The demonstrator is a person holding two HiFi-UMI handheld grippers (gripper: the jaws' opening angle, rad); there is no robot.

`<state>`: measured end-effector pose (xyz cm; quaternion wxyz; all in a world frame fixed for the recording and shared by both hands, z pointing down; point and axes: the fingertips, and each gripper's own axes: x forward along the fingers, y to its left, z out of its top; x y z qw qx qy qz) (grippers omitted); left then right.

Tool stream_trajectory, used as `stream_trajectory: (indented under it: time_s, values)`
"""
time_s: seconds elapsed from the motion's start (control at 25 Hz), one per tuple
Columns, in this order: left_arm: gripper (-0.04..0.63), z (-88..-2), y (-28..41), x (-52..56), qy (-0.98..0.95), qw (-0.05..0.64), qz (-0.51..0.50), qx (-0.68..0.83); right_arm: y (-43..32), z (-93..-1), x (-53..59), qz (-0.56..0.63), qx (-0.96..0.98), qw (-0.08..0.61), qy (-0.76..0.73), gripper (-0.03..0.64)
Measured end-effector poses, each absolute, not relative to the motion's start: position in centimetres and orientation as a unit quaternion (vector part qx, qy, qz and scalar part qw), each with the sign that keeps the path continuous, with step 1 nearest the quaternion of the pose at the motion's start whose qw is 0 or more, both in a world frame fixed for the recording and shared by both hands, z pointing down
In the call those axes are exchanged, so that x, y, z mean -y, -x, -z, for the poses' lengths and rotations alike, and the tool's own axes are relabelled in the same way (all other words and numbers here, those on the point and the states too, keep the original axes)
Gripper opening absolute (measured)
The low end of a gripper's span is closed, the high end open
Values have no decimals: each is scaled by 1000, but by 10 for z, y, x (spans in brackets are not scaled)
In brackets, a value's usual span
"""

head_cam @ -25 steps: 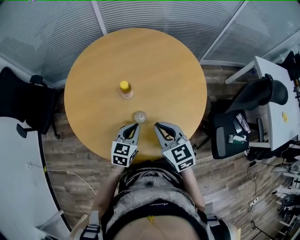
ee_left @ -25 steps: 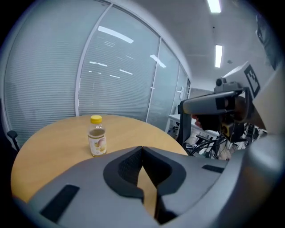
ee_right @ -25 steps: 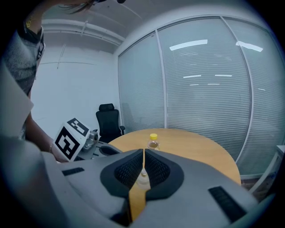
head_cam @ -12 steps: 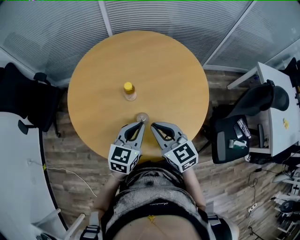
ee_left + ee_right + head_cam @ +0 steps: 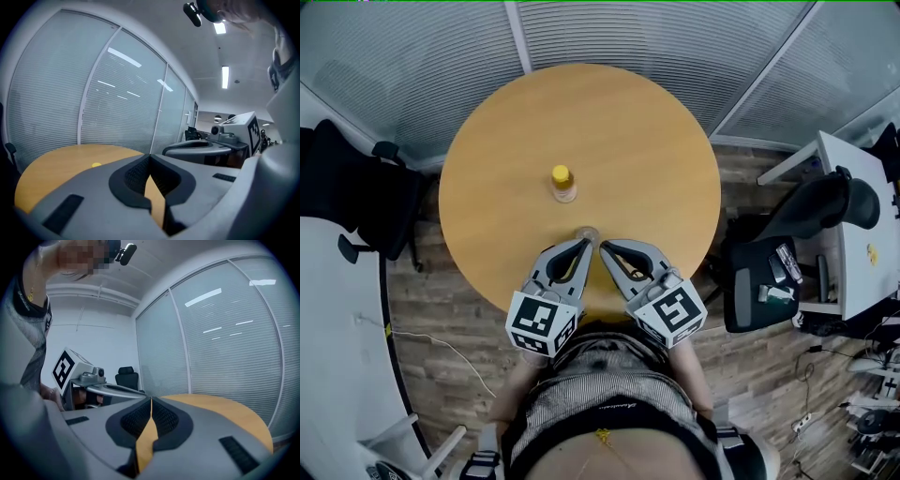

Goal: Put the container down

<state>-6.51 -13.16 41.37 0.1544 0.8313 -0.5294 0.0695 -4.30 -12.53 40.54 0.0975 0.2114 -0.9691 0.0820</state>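
Note:
On the round wooden table (image 5: pixel 628 131) stands a small clear container (image 5: pixel 586 232), just beyond my two grippers' tips and partly hidden by them. Farther back is a small bottle with a yellow cap (image 5: pixel 562 182); only the cap (image 5: pixel 95 164) peeks over my jaw in the left gripper view. My left gripper (image 5: pixel 583 246) (image 5: pixel 149 157) is shut with nothing in it. My right gripper (image 5: pixel 606 247) (image 5: pixel 151 400) is shut and holds nothing too. Both are raised above the table's near edge, tips close together, pointing nearly level.
Glass walls with blinds (image 5: pixel 609 33) curve round the far side of the table. A black chair (image 5: pixel 356 202) stands to the left, and another black chair (image 5: pixel 825 202) and a white desk (image 5: pixel 862 244) to the right. My torso is at the table's near edge.
Both grippers have risen toward the head camera and look larger. Their tips have drawn closer together and now overlap the clear container in the view. Container and bottle have stayed put.

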Motion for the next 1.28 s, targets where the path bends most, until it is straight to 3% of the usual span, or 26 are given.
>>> stream_trajectory:
  time_s: [0.28, 1.28]
  values:
    - [20, -397, 73, 129, -821, 120, -72, 553, 50, -392, 120, -68, 975, 98, -188, 23]
    - [20, -393, 76, 124, -816, 125, -65, 561, 48, -390, 112, -51, 978, 111, -169, 23]
